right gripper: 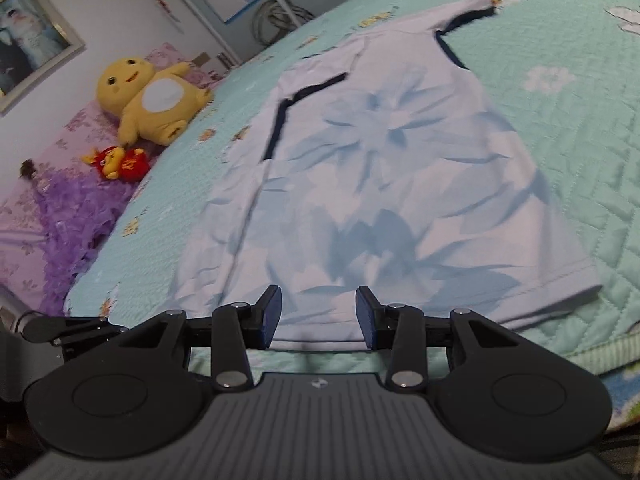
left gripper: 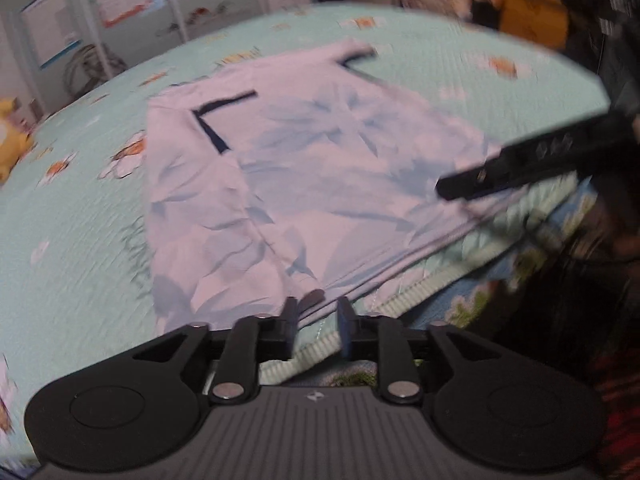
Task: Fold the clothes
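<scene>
Shirt (right gripper: pixel 384 168) lies flat near the bed (right gripper: pixel 580 128) edge, both left gripper (left gripper: pixel 318 316) and right gripper (right gripper: pixel 318 312) spread, seemingly empty, at its hem.

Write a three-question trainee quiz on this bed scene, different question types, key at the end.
1. True or false: the shirt is already folded into a small square.
2. The yellow plush toy lies: A) on the shirt B) beside the pillow, off the shirt C) in the right tongs.
3. Fill in: the shirt's near hem lies close to the ____ edge of the quilt.

Key: 1 false, it is spread out, one side turned in. 2 B. 3 near.
</scene>
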`<move>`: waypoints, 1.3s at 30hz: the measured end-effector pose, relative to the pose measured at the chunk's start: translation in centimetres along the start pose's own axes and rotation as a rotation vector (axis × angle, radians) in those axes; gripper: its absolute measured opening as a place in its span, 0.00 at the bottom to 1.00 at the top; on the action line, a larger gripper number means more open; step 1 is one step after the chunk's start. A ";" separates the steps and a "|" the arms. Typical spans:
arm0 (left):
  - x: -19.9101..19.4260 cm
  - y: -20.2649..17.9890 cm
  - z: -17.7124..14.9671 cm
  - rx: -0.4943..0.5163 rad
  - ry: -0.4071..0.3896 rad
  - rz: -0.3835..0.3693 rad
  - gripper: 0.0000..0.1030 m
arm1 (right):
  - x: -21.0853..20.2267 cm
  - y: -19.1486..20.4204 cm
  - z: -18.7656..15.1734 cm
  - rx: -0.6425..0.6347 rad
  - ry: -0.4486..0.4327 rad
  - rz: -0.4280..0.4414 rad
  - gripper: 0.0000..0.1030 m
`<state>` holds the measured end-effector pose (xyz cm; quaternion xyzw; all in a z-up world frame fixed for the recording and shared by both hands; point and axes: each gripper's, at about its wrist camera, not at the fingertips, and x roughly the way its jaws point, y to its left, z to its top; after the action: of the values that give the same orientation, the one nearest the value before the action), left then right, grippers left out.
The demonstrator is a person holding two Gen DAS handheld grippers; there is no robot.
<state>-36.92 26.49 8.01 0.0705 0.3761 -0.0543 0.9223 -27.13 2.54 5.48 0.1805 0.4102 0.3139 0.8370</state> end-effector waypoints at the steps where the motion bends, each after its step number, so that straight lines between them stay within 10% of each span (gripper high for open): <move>1: -0.6 0.9 -0.3 -0.051 -0.020 0.011 0.40 | 0.2 0.5 0.1 -0.010 0.003 0.014 0.41; 11: -2.5 7.1 -2.8 -0.359 -0.069 0.130 0.39 | 6.4 6.2 0.9 -0.076 0.140 0.130 0.41; 20: -0.7 7.8 -2.9 -0.360 -0.076 0.098 0.39 | 9.8 8.4 0.2 -0.101 0.207 0.105 0.38; 26: 0.8 7.7 -2.2 -0.337 -0.088 0.076 0.39 | 9.7 8.0 -0.3 -0.117 0.186 0.067 0.01; 39: 5.6 8.8 3.3 -0.312 -0.139 -0.009 0.39 | 8.8 6.4 0.0 -0.012 0.183 0.144 0.00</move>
<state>-29.34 34.31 7.21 -0.0789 0.3157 -0.0040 0.9456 -25.41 13.20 3.98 0.1753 0.4689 0.3908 0.7724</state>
